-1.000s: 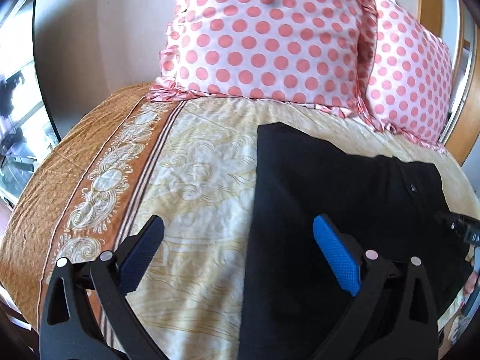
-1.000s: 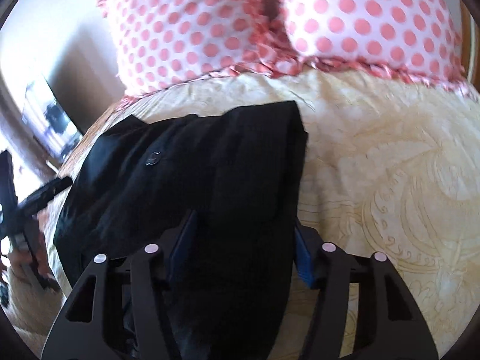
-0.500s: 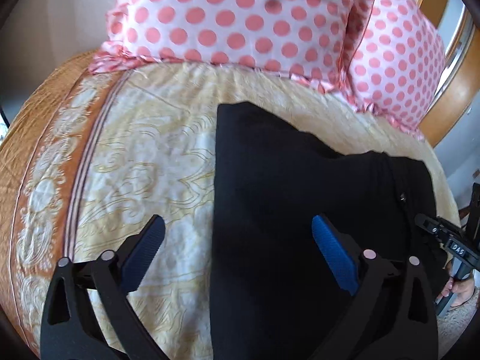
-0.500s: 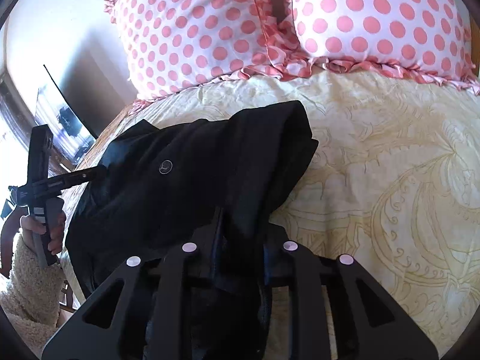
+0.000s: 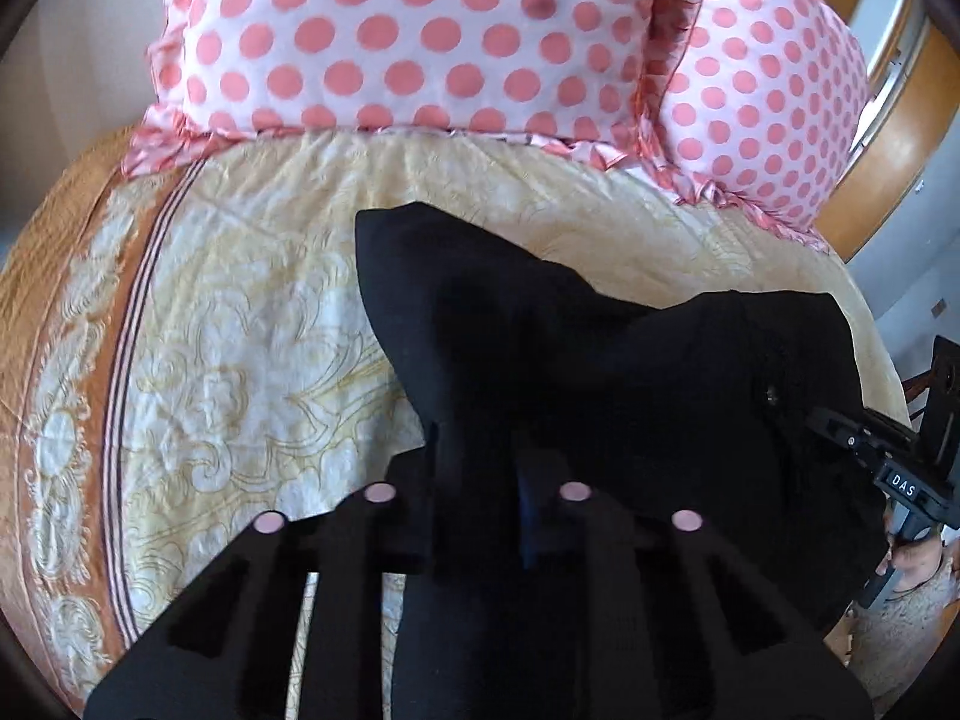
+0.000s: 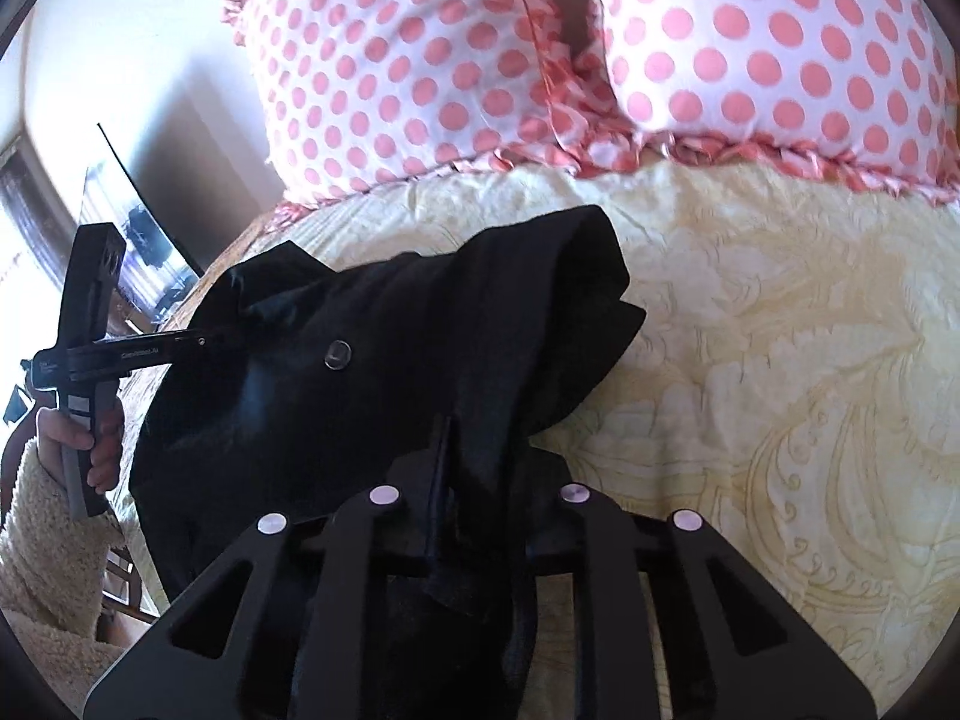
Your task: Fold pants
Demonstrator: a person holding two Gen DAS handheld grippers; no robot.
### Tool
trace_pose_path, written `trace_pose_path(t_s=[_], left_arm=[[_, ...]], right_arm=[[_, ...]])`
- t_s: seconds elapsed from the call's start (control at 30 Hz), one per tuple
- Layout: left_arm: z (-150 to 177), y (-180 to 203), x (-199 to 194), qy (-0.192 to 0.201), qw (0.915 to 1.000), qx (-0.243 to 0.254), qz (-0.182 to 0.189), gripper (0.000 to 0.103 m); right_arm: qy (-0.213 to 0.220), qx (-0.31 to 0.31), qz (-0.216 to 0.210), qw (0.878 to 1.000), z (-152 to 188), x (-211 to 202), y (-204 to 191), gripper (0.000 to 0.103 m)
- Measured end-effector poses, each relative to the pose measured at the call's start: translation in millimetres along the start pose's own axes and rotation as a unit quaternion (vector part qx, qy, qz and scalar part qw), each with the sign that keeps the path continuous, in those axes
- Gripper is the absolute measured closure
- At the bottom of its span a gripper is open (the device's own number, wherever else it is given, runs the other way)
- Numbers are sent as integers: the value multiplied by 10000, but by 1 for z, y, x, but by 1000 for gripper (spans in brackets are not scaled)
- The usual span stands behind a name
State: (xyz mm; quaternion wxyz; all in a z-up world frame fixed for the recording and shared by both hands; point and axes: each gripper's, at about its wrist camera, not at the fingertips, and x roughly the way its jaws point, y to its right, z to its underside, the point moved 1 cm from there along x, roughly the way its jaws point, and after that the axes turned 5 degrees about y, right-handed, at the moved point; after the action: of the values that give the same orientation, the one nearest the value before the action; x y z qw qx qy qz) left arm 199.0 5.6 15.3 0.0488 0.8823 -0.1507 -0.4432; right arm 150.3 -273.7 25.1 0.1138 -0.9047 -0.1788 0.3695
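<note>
The black pants [image 5: 600, 372] lie bunched on the cream patterned bedspread [image 5: 252, 360]; they also show in the right wrist view [image 6: 372, 372], with a button [image 6: 338, 353] facing up. My left gripper [image 5: 477, 480] is shut on the near edge of the pants and lifts the cloth. My right gripper [image 6: 474, 480] is shut on the other end of the near edge, cloth bunched between its jaws. Each gripper shows in the other's view: the right one [image 5: 840, 432] at the pants' right side, the left one [image 6: 192, 339] at their left side.
Two white pillows with pink dots [image 5: 420, 36] [image 6: 750, 60] lean at the head of the bed. The bedspread has an orange border [image 5: 54, 276] at the left edge. A wooden headboard [image 5: 864, 180] stands at the right. A dark screen [image 6: 150, 228] stands left of the bed.
The right gripper closed on the pants' edge first, then the left gripper closed on it too. Both have raised the cloth, so the flat pants are now bunched and lifted.
</note>
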Motion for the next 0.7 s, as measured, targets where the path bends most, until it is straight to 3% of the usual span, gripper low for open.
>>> trace_pose_path(t_s=[0.23, 0.47, 0.53, 0.63, 0.7], left_arm=[[-22, 7, -8, 324, 9992, 184, -171, 90], [-86, 13, 12, 674, 9957, 345, -538, 90], [-101, 6, 33, 586, 9961, 261, -609, 90], [-102, -6, 70, 169, 9978, 67, -636, 86], [-95, -4, 81, 209, 9957, 222, -874, 81]], right_arm=[[369, -333, -15, 9988, -35, -5, -11, 88], [627, -292, 335, 9970, -105, 31, 5, 89], [498, -177, 584, 9969, -113, 51, 18, 89], [-93, 104, 984, 9951, -101, 85, 38, 87], [-63, -145, 1272, 9917, -93, 92, 35, 78]])
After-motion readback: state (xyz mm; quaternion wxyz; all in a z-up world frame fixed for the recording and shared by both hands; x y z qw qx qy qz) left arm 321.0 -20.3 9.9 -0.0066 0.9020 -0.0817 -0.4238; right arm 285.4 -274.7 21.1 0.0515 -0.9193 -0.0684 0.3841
